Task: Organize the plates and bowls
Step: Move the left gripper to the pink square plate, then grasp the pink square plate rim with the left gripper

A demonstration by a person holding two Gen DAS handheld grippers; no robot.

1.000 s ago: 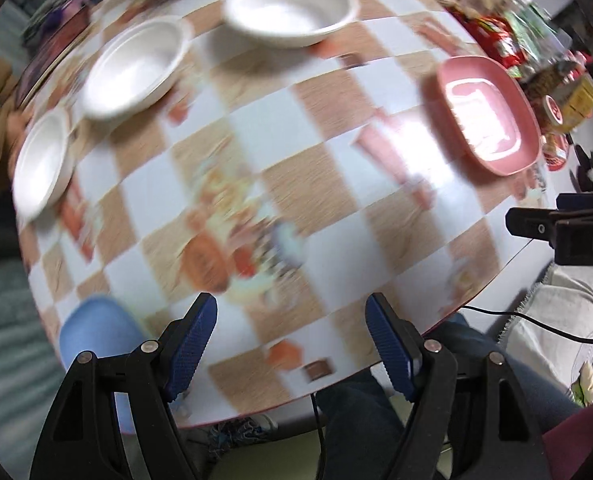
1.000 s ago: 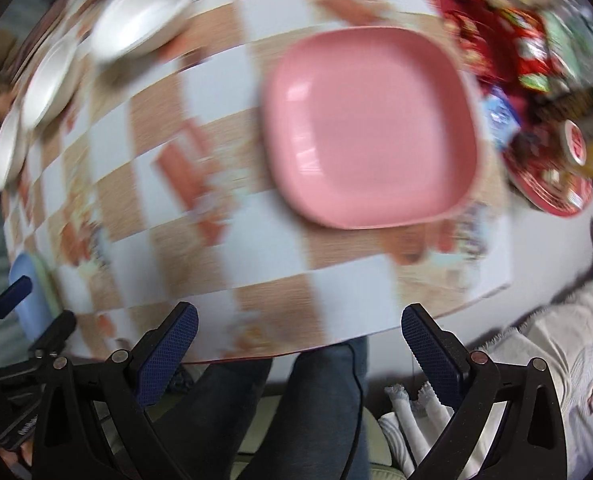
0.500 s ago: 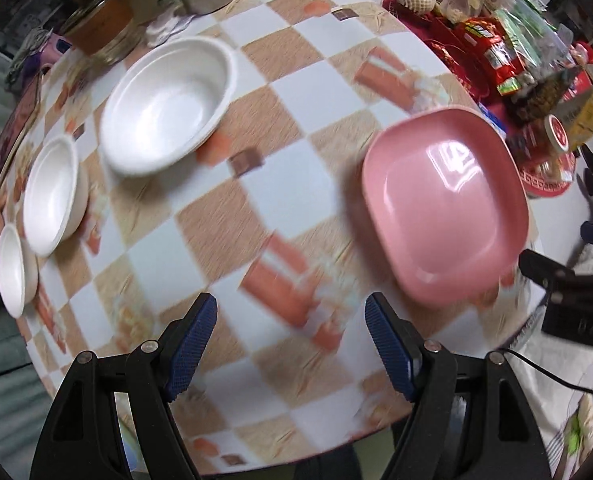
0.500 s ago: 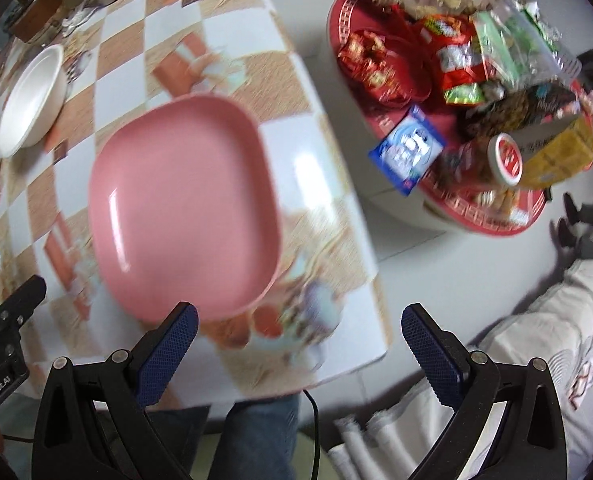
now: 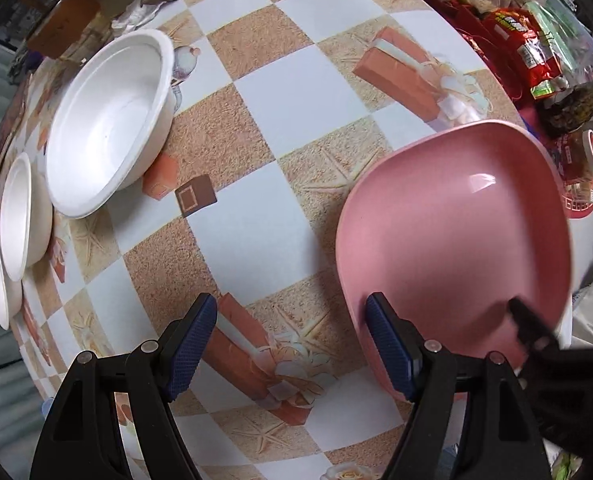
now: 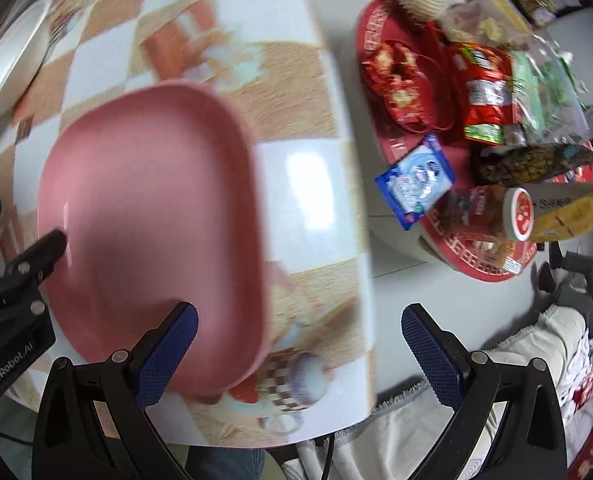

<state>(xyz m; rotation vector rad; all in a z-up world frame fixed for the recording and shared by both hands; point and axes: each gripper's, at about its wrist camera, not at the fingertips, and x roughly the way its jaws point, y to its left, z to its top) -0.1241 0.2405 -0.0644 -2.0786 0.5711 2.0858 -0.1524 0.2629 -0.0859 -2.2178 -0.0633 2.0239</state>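
Both jaws, gaping, neared pink plate.

Bright, even light; a white glare patch sits on the pink plate and the tabletop. The left wrist view is sharp. The right wrist view is motion-blurred, and fisheye bending with dark corners marks both.

left hand-held gripper jaws spread wide; right hand-held gripper likewise agape

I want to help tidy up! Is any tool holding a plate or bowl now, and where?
No, nothing is held. The left tool and right tool are both wide open near the pink plate, neither closed on its rim. The white bowls sit untouched.
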